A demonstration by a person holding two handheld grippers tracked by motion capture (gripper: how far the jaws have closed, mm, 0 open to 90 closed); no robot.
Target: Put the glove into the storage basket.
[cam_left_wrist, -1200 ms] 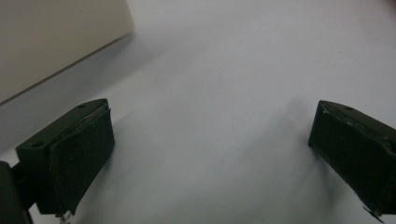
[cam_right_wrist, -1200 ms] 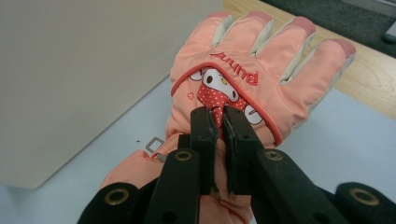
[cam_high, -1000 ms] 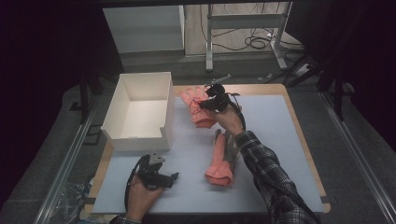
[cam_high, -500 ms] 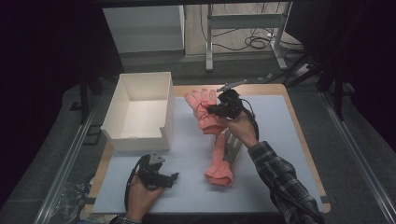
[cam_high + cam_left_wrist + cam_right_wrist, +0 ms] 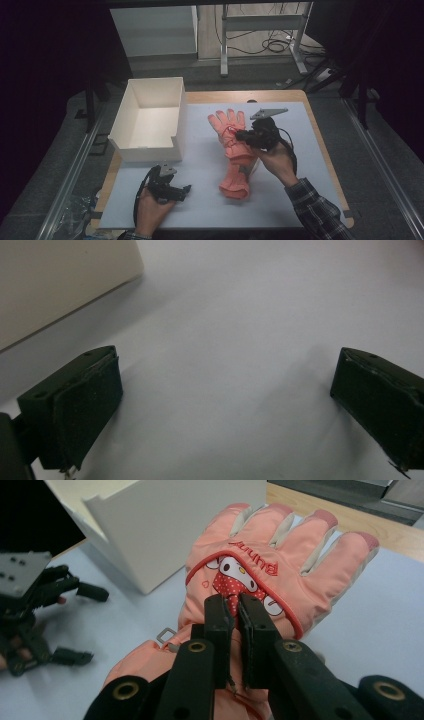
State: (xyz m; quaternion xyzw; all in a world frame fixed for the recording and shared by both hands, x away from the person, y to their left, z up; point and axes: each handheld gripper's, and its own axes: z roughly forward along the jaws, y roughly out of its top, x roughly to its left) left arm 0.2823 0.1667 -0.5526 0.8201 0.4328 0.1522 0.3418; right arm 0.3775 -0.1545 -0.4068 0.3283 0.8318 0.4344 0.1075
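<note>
A pink glove (image 5: 227, 125) with a cartoon bunny on its back (image 5: 280, 575) lies fingers spread toward the far edge on the white mat. My right gripper (image 5: 241, 136) (image 5: 234, 607) is shut on a pinch of fabric at the back of this glove. A second pink glove (image 5: 236, 176) (image 5: 145, 657) lies nearer the person, and the first glove's cuff overlaps it. My left gripper (image 5: 184, 191) (image 5: 225, 405) rests low over the mat at the near left, jaws open with nothing between them. It also appears in the right gripper view (image 5: 85, 625).
An open white box (image 5: 150, 120) (image 5: 165, 530) (image 5: 50, 285) stands at the left, just beyond the left gripper and beside the gloves. The white mat (image 5: 310, 165) covers a wooden table (image 5: 280, 95). Desk legs and cables lie on the floor beyond.
The right gripper has moved right and toward the person with the glove in it. The glove, crumpled beside the box before, now lies stretched out with fingers spread. The left gripper stayed put.
</note>
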